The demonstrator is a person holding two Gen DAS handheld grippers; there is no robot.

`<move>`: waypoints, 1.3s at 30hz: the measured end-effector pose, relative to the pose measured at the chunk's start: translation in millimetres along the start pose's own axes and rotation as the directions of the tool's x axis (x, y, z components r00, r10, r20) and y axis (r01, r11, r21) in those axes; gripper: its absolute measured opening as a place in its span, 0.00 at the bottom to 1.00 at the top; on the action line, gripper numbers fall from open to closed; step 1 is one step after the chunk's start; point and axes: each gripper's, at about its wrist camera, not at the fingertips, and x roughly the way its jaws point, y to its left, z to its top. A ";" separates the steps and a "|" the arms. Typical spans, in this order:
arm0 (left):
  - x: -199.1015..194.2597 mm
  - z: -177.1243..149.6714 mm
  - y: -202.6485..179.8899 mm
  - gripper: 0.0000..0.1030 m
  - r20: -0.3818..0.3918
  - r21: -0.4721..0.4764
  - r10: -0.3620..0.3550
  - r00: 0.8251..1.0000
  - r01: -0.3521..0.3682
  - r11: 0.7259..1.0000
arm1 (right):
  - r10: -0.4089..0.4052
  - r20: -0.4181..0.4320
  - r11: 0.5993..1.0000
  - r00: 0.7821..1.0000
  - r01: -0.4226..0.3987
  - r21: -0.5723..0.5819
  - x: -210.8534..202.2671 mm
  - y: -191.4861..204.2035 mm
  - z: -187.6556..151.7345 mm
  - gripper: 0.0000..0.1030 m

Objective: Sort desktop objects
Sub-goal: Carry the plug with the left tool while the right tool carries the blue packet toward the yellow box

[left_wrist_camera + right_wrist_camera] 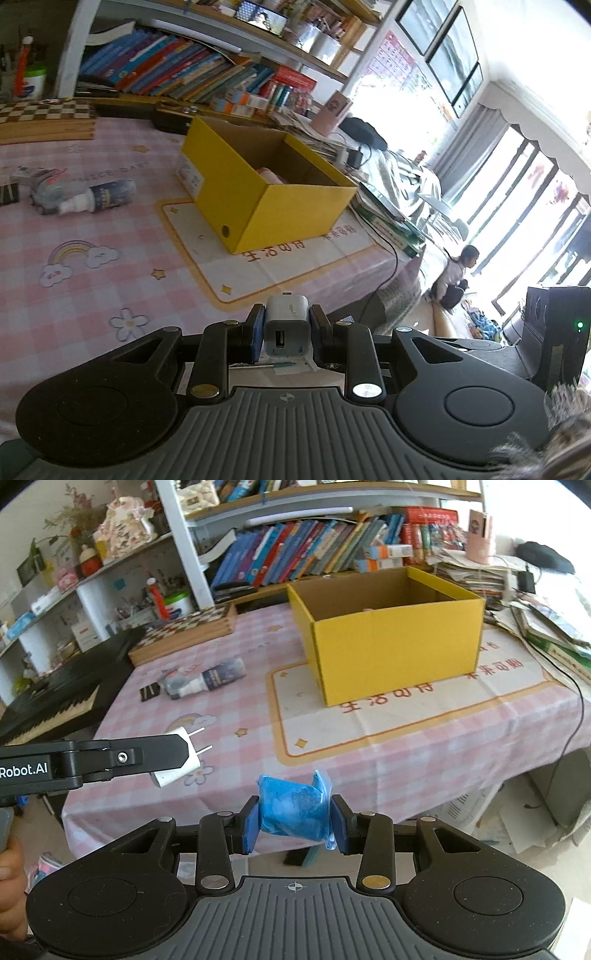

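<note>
Daylight floods in through the tall curtained windows (pixel 532 206), blown out to white glare in the left wrist view. The pink checked tablecloth (pixel 229 686) is evenly lit, with only soft shadows beside the open yellow cardboard box (pixel 395 646). Fisheye distortion bends the crowded white bookshelves (pixel 177 539) toward dark, vignetted corners; distant detail is slightly blurred.

Pink item (pixel 272 173) inside the yellow box (pixel 295 210): mostly hidden by the box wall, cannot tell what it is. Charger (pixel 177 760) half covered by the left claw (pixel 173 755). Keyboard (pixel 48 701) cut off at frame edge. Bottle (pixel 107 194) label blurred, unreadable. Book spines (pixel 295 550) too small to read.
</note>
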 end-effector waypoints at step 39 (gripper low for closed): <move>128.6 48.8 -67.3 0.23 -0.061 0.018 -0.031 0.998 0.032 0.999 | -0.006 -0.057 1.000 0.998 0.006 0.001 35.2 -117.2 60.7 0.38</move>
